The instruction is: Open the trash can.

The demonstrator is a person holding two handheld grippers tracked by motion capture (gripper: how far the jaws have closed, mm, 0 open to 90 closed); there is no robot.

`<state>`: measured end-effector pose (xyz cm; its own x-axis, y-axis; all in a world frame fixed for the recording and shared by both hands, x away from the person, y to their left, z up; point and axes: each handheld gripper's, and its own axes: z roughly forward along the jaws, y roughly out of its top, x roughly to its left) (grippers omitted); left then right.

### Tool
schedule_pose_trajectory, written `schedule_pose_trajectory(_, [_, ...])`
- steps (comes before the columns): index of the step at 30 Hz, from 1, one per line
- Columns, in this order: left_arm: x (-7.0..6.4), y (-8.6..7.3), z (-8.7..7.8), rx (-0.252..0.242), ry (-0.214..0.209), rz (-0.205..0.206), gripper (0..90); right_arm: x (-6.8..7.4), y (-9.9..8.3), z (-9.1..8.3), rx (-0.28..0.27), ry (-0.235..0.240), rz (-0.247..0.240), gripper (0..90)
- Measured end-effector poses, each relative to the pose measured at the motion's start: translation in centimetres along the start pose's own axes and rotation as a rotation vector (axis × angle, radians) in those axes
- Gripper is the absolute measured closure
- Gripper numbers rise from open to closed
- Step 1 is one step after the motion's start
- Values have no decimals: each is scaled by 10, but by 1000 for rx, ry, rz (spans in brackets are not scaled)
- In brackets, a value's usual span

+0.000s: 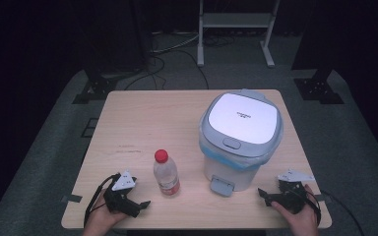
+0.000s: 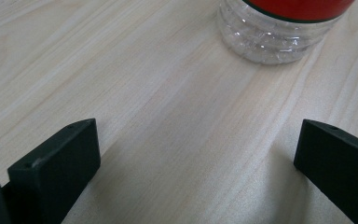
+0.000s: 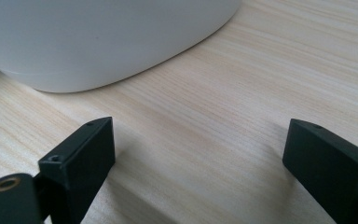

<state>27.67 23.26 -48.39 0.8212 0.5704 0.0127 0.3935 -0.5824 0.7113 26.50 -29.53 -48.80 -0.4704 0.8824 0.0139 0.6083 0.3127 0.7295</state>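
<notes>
1. Worktop count: one pale wooden worktop (image 1: 142, 123) carries one clear plastic bottle with a red cap (image 1: 166, 173) and one white pedal bin with a grey-rimmed lid (image 1: 239, 140).
2. Two black hand-held tools rest at the near edge: the left tool (image 1: 142, 203) in the person's left hand (image 1: 103, 219), the right tool (image 1: 265, 195) in the right hand (image 1: 302, 219).
3. Left tool: jaws spread wide, nothing between them; in the left gripper view they rest low over bare wood (image 2: 177, 116), with the bottle's ribbed base (image 2: 270, 39) ahead and apart from them.
4. Right tool: jaws also spread wide and holding nothing; in the right gripper view the bin's white curved wall (image 3: 102, 42) stands ahead, not touching them.
5. Bottle stands upright near the front middle, just left of the bin, well apart from both tools.
6. Bin has one grey foot pedal (image 1: 222, 186) facing the near edge and a blue liner (image 1: 211, 150) showing under the closed lid.
7. Beyond the worktop, on the grey floor (image 1: 49, 132), are cables (image 1: 177, 49) and a white metal stand (image 1: 236, 24).
</notes>
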Motion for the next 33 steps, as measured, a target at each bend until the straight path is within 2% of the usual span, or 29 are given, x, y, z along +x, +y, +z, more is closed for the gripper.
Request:
schedule_pose_trajectory(10, [3, -2, -2, -2, -14, 11, 0, 0, 1, 1, 0, 7, -7, 78])
schedule_pose_trajectory(11, [3, -2, -2, -2, -14, 11, 0, 0, 1, 0, -7, 12, -13, 155])
schedule_pose_trajectory(12, [3, -2, -2, -2, -14, 11, 0, 0, 1, 0, -7, 12, -13, 155])
schedule_pose_trajectory(13, [3, -2, -2, -1, -14, 12, 0, 1, 0, -2, -28, 29, -26, 254])
schedule_pose_trajectory(14, [3, -2, -2, -1, -15, 11, 0, 1, 0, -2, -28, 29, -26, 254])
schedule_pose_trajectory(15, [3, -2, -2, -1, -15, 11, 0, 2, -2, -4, -40, 44, -42, 351])
schedule_pose_trajectory(18, [3, -2, -2, -1, -15, 11, 0, 3, -2, -5, -48, 57, -51, 403])
schedule_pose_trajectory(21, [3, -2, -2, -2, -14, 10, 0, 2, -3, -7, -54, 85, -52, 528])
schedule_pose_trajectory(27, [2, -2, -2, -1, -10, 7, 0, 3, -3, -12, -60, 116, -51, 596])
schedule_pose_trajectory(33, [2, -2, -2, -1, -4, 2, 0, 7, -2, -22, -84, 160, -53, 728])
